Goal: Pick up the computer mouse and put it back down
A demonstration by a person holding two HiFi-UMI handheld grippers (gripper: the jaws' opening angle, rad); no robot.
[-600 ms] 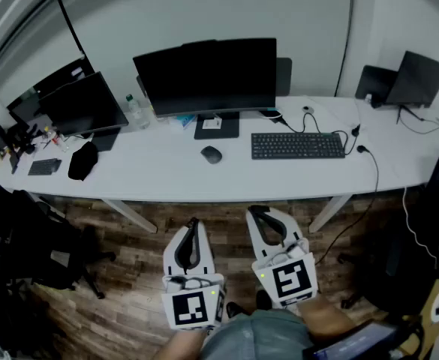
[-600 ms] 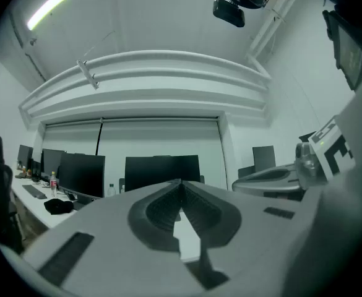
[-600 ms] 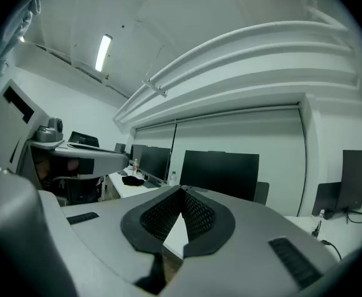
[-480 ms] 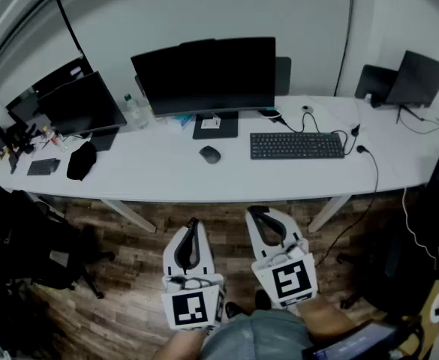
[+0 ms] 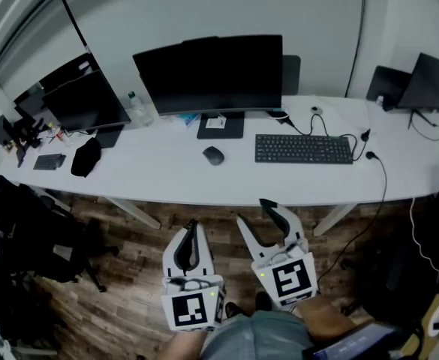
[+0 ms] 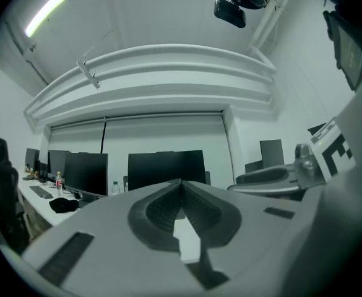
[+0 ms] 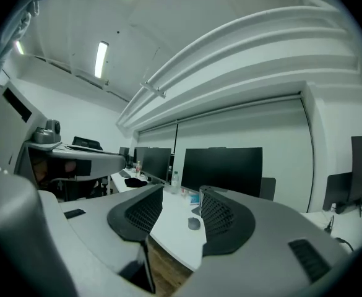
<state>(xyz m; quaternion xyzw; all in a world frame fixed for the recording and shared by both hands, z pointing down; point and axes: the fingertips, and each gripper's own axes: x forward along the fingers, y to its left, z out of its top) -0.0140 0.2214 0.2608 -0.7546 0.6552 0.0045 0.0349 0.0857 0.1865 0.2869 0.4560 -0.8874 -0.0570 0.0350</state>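
Mouse (image 5: 213, 155) sits on white desk (image 5: 166, 175), in front of big monitor (image 5: 208, 73), left of keyboard (image 5: 303, 148). Long axis approx front-to-back, slightly skewed. It's well ahead of both grippers, betw. them. Right gripper (image 5: 253, 211), jaws apart w/ nothing held, frames mouse in its gap. Left gripper (image 5: 193, 222) is closed, empty. Right looks better placed to reach fwd.
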